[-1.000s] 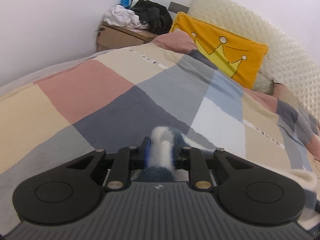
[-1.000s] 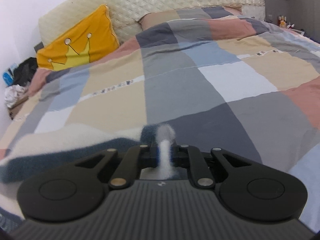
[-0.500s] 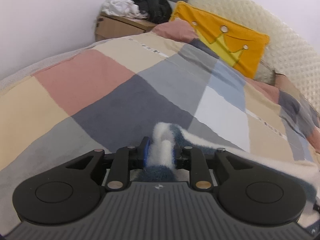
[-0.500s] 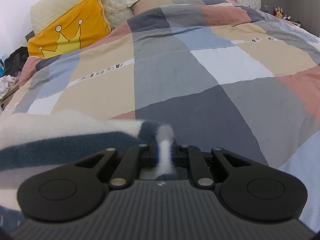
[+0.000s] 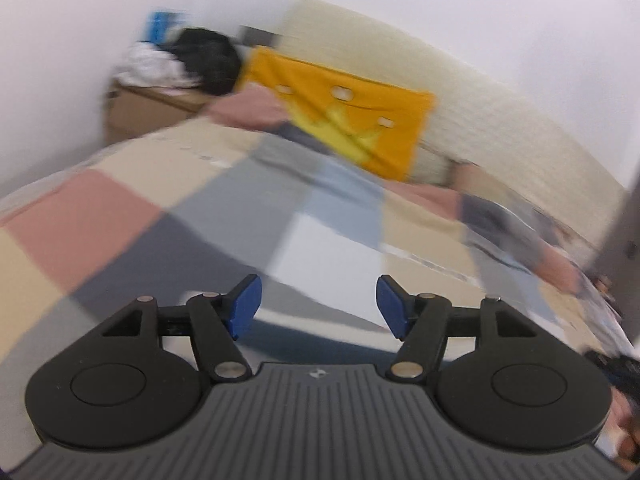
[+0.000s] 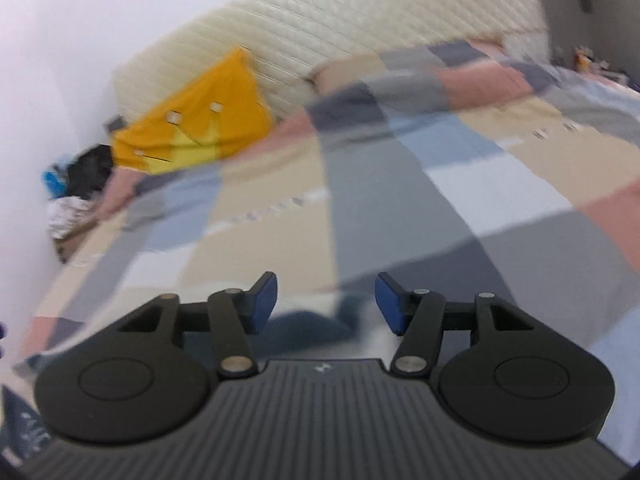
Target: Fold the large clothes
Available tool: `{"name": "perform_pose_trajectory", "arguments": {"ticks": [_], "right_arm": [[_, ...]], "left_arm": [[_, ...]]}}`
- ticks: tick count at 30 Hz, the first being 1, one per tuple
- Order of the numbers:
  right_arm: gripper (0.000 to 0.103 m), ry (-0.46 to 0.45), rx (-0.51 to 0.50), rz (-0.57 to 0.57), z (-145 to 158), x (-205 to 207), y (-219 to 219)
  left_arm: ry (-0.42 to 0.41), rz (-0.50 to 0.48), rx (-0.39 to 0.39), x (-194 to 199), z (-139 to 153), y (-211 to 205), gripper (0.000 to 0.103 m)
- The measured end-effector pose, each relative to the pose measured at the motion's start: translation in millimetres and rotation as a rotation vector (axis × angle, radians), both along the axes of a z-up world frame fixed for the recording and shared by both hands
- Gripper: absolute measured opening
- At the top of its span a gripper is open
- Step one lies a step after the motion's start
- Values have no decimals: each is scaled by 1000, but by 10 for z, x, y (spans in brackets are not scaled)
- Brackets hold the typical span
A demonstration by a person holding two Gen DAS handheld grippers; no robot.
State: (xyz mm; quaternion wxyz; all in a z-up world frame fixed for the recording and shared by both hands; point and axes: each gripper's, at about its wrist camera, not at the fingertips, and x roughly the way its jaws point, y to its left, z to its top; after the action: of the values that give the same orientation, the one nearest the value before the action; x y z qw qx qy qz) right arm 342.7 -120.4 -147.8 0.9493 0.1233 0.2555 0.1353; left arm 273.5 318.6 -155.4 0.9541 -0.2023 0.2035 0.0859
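We are holding the left gripper (image 5: 318, 304) over the bed, and its jaws have just been opening: the blue pads (image 5: 243, 306) are standing wide apart with nothing between them. Below the gap, close to the gripper body, a blurred dark and pale band is showing, but we cannot tell whether it is the garment.

We are holding the right gripper (image 6: 326, 304) over the checked quilt (image 6: 400, 184) as well, and its jaws have just been opening too. Its pads are not pressing on anything. The fleece garment (image 6: 316, 326), dark blue and white, is lying on the quilt just under and behind the open jaws, partly hidden by the gripper body.

Both views are blurring. A yellow pillow (image 5: 352, 120) with a crown is leaning against the cream quilted headboard (image 6: 320, 36), and a heap of clothes (image 5: 180, 64) is sitting on a box by the wall.
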Motion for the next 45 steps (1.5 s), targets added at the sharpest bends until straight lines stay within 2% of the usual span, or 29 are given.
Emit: {"name": "perform_pose_trajectory", "arguments": {"ticks": [6,9,11,13,17,22,25,29,34,40,45], "right_arm": [[57,3,-49,203,-43,165,573],[55,23,-81,252,-135,285,779],[55,34,-125,258,-194,427,888],[54,83,-126,263,-260,566,923],[54,155,-185,276,-449,692,1009],[54,154,-193,290,-585,661,1019],[54,145,-203,289,-660,656,1041],[54,140,-211,288,-653,652,1048],[55,125,-217,273,-579,585,1075],[59,113,-133,275,-282,396,921],[59,97,-126,296,-99,55,789]], "left_arm": [[78,-92,107,422,-147,-480,69],[112,-84,142,603,-276,-557,69],[156,-88,136,718,-394,-538,69],[184,-80,130,793,-527,-471,69],[216,-68,64,878,-691,-293,69],[267,-69,35,955,-841,-169,70],[284,-72,58,992,-886,-180,70],[287,-56,81,969,-832,-228,69],[277,-44,150,845,-605,-376,69],[245,-27,153,529,-320,-496,69],[208,-26,155,186,-88,-718,69]]}}
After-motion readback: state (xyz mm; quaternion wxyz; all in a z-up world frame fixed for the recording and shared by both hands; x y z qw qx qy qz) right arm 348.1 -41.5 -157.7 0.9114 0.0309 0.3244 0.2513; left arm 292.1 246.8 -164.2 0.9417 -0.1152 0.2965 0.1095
